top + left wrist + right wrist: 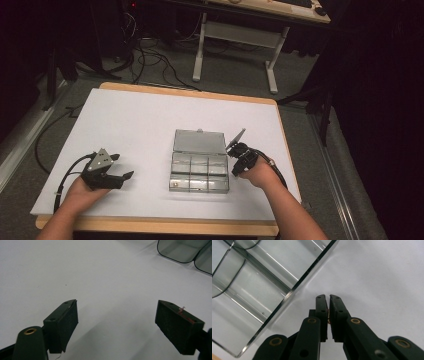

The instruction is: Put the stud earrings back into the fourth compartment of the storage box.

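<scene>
A clear plastic box (199, 171), rectangular, lid open, compartments empty, sits mid-counter (135, 125). Right hand-held gripper (234, 148), jaws together, at its 3 o'clock; left hand-held gripper (123, 176) spread wide at 9.

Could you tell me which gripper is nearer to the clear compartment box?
The right. The right gripper sits just beside the clear compartment box at its right edge, while the left gripper rests on the table well off to the box's left.

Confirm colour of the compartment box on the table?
Clear, grey-tinted plastic compartment box, best in the right gripper view.
</scene>
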Demonstrator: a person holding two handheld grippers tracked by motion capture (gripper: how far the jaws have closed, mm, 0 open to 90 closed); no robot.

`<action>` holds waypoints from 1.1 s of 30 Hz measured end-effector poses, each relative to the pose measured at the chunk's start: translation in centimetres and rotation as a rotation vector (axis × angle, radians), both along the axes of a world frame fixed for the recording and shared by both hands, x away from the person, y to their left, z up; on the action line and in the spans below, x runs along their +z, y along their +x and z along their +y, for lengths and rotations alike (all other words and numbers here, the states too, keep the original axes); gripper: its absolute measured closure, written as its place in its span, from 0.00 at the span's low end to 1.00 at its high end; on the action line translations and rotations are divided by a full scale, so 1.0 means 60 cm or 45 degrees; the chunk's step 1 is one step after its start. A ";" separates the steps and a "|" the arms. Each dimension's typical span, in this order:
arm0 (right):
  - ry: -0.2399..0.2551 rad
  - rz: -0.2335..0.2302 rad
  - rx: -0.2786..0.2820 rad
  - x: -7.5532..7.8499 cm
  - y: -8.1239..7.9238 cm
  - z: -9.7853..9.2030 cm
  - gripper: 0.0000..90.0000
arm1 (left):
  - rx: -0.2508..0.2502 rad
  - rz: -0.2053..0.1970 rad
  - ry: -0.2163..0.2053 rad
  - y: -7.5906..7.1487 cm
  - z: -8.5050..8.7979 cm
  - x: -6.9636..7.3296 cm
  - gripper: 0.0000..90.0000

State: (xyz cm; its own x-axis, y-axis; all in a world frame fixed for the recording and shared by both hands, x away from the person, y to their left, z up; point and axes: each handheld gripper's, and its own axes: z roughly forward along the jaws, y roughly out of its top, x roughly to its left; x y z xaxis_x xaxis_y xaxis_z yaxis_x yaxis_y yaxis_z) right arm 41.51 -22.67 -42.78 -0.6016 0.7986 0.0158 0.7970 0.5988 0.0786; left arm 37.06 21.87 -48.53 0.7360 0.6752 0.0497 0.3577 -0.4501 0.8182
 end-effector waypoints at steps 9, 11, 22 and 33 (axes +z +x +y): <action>0.024 0.012 0.004 0.019 -0.004 0.001 0.96 | -0.001 0.001 0.002 0.000 0.000 0.000 0.21; 0.032 0.007 0.000 0.025 -0.007 0.003 0.96 | 0.001 0.001 0.000 0.000 0.000 0.000 0.21; 0.032 -0.001 0.054 0.059 -0.019 0.026 0.96 | -0.003 -0.003 0.003 0.000 0.001 0.001 0.21; 0.049 -0.021 0.072 0.085 -0.029 0.059 0.96 | -0.001 -0.003 -0.006 0.000 0.001 0.000 0.21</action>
State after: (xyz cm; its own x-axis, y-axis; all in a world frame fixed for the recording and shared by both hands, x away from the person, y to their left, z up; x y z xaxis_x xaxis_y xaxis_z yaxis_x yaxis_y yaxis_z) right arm 39.76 -19.11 -37.66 -0.6461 0.7624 0.0354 0.7604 0.6391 0.1155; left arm 37.04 21.92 -48.51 0.7364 0.6748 0.0481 0.3555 -0.4464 0.8212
